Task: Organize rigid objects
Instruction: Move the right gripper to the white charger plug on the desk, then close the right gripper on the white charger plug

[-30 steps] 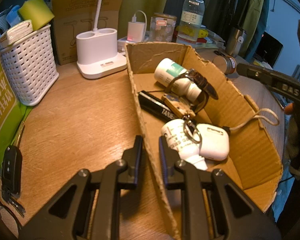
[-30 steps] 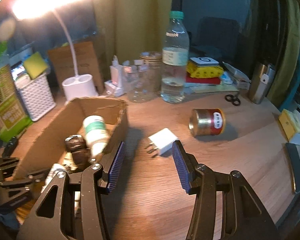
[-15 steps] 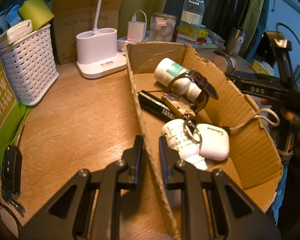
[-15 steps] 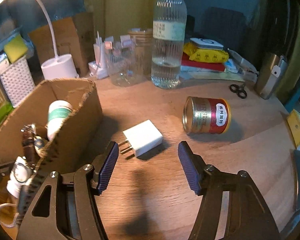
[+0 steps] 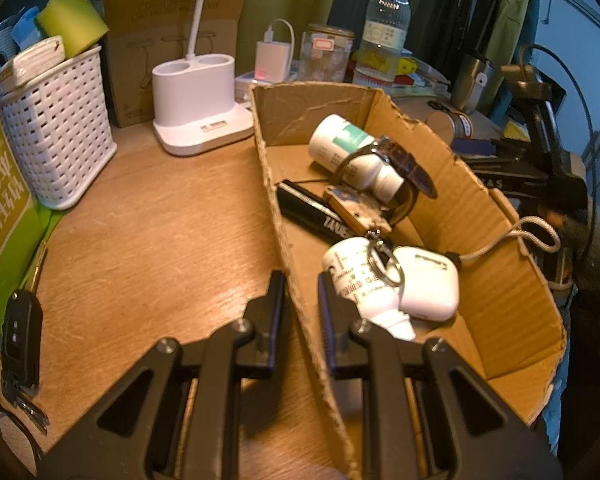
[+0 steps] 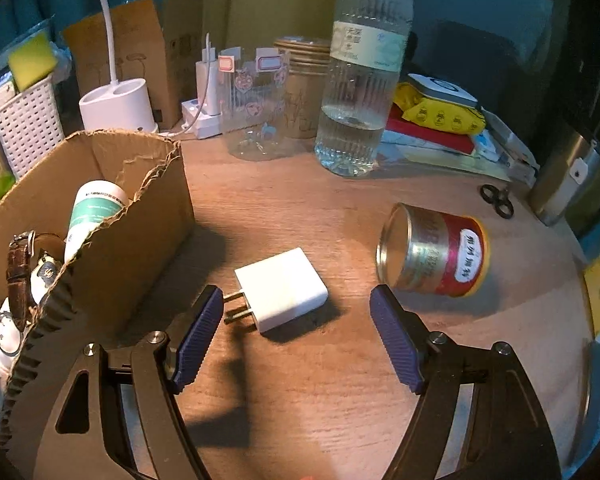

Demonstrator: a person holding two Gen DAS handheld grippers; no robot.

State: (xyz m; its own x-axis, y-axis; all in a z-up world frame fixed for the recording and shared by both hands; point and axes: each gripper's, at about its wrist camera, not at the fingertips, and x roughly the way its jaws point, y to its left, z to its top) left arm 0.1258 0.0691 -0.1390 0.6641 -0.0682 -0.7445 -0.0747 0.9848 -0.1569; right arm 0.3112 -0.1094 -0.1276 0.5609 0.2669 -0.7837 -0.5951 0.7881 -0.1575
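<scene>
A white plug charger (image 6: 282, 289) lies on the wooden table, prongs pointing left. My right gripper (image 6: 296, 334) is open and low over the table, its fingers either side of the charger, not touching it. A red and gold tin can (image 6: 434, 254) lies on its side to the right. My left gripper (image 5: 300, 300) is shut on the near wall of a cardboard box (image 5: 496, 280). The box holds a white and green bottle (image 5: 346, 146), a brown-strap watch (image 5: 400, 162), a black marker (image 5: 314, 214), a white bottle (image 5: 358, 280) and a white earbud case (image 5: 428, 280). The box also shows in the right wrist view (image 6: 112, 240).
A white lamp base (image 5: 198, 100), a white basket (image 5: 54, 128) and a green package (image 5: 0, 208) stand at the back left. A car key (image 5: 20, 328) lies near the left edge. A water bottle (image 6: 364, 68), clear cup (image 6: 254, 108) and small scissors (image 6: 498, 200) stand behind the charger.
My right gripper has moved forward and down toward the charger, which now lies between its open fingers. My left gripper has stayed on the box wall.
</scene>
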